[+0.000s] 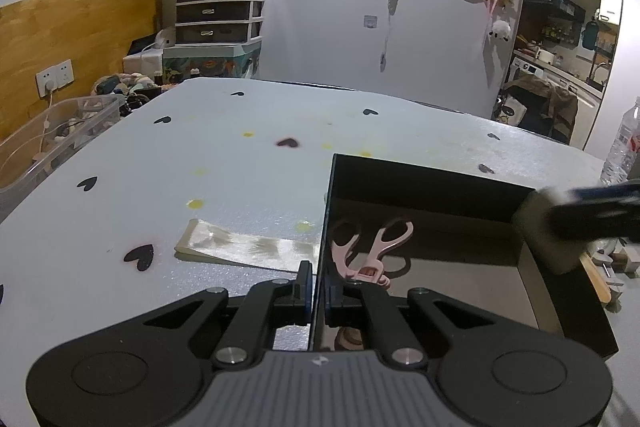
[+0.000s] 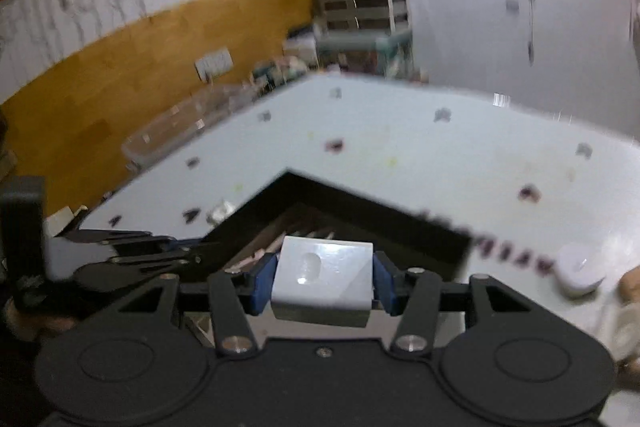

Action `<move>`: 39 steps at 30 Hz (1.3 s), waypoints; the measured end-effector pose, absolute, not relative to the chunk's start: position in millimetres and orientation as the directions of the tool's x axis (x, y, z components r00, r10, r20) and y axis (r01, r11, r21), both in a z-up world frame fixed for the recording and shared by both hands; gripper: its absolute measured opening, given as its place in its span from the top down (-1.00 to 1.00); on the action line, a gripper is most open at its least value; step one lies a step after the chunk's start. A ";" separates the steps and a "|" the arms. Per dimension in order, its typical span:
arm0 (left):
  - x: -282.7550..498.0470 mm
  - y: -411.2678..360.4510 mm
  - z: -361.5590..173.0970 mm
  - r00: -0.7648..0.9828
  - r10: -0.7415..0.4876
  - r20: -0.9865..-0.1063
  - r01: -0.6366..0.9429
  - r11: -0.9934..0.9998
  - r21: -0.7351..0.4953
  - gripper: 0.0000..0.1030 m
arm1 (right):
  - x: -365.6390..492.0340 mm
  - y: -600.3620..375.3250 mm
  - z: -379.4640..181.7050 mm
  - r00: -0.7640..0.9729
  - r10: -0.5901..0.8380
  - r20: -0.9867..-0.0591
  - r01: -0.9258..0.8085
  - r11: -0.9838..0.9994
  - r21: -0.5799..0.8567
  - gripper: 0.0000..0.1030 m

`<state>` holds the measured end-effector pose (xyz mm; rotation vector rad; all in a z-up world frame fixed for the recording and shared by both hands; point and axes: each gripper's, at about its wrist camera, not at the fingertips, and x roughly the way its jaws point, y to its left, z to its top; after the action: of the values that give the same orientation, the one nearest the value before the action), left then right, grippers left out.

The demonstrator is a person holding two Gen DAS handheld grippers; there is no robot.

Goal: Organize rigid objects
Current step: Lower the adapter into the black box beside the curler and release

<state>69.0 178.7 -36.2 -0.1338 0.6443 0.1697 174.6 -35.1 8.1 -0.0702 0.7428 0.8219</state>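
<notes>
The right claw (image 2: 322, 285), clamped on a white block (image 2: 322, 281), sits low-centre—the black box (image 2: 420, 227) lies just ahead; the left claw (image 1: 318, 293) pinches its wall.

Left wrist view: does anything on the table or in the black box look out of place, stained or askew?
Yes. The table cover carries several yellow blotches, like dried spills. A shiny flat packet lies loose beside the black box. The pink scissors inside lean against the wall instead of lying flat.

Pale heart-dotted table (image 1: 248, 163) bearing black box (image 1: 440, 187), perhaps fabric strip (image 1: 244, 247).
</notes>
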 end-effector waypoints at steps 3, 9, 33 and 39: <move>68.6 180.1 -37.1 0.790 0.105 -0.604 -0.188 0.979 -0.075 0.91 | 190.2 -14.0 -8.2 0.426 0.572 -0.702 -0.615 0.752 0.240 -0.02; 68.0 182.4 -38.1 0.799 0.089 -0.595 -0.174 0.981 -0.086 0.91 | 207.6 15.7 -28.4 0.489 0.381 -0.785 -0.472 0.872 0.129 -0.02; 70.6 187.3 -40.8 0.804 0.067 -0.591 -0.160 0.981 -0.107 0.91 | 219.8 20.8 -9.6 0.449 0.433 -0.782 -0.385 0.883 0.267 -0.18; 70.5 186.6 -40.8 0.803 0.071 -0.592 -0.163 0.981 -0.104 0.91 | 224.3 24.1 -22.9 0.399 0.420 -0.815 -0.375 0.886 0.273 -0.11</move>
<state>70.5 186.6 -40.8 -0.1523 0.6273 0.1257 224.3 24.1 -22.9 0.0477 1.0461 0.5037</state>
